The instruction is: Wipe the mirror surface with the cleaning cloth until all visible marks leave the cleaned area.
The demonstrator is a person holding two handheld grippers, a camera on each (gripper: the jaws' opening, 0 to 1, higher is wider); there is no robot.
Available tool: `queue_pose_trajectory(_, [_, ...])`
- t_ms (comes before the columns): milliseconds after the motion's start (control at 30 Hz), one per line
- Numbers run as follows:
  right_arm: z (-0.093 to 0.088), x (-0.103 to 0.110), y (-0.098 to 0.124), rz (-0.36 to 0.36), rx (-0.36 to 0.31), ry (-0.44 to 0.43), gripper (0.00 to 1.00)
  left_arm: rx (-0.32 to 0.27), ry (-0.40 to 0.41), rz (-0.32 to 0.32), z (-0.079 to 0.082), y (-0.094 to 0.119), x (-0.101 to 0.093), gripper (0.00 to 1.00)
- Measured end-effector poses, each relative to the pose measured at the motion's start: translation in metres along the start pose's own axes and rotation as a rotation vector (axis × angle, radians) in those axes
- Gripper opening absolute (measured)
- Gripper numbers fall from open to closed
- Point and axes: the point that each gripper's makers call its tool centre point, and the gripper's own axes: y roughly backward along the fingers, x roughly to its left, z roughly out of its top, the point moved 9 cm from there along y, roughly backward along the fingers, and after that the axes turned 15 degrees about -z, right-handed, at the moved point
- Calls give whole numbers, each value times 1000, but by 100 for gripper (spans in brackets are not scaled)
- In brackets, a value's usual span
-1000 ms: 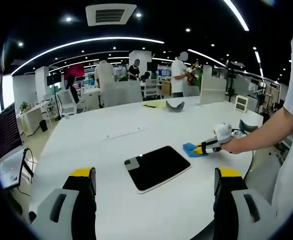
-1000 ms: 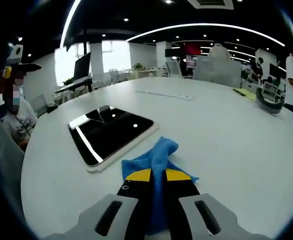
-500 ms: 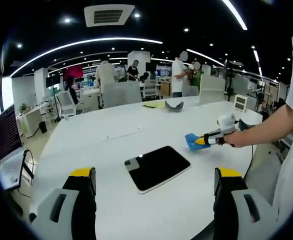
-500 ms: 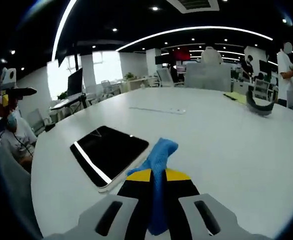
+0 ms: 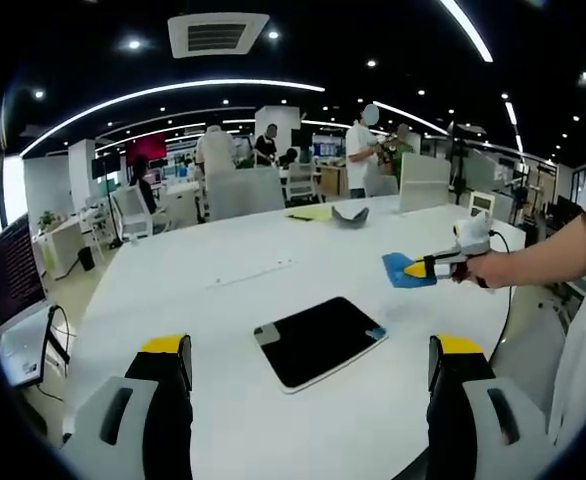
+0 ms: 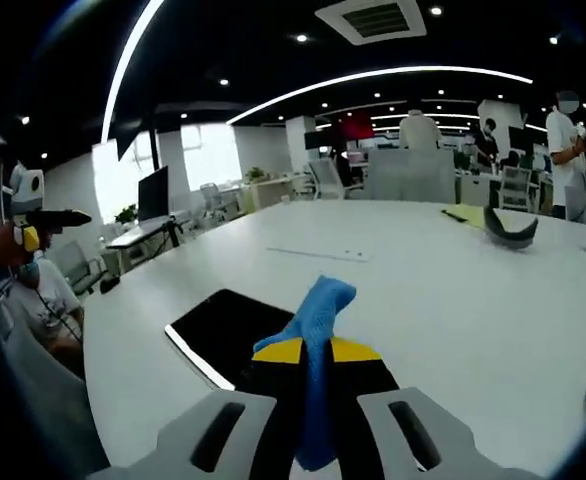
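Cloth pinched in right tongs above mirror — left tongs spread wide.

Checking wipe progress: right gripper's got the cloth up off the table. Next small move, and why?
Probably lower the right gripper onto the mirror. It is shut on the blue cloth, held in the air beside the mirror, so no wiping contact exists yet.

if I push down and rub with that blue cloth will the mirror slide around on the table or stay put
The mirror lies flat on a smooth white table, unrestrained, so it may well slide under sideways rubbing. It looks thin and probably light. The left gripper is open and free to steady it; the cloth looks soft.
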Motion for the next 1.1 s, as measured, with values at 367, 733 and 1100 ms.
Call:
queue_pose_trajectory(367, [37, 22, 7, 30, -35, 31, 3, 12, -17, -25, 3, -1, 6, 99])
queue_pose_trajectory(733, [61, 60, -2, 74, -25, 31, 3, -37, -40, -36, 13, 8, 11, 98])
queue_pose_trajectory(1100, [76, 88, -22, 90, -14, 59, 3, -36, -50, -49, 0, 12, 17, 99])
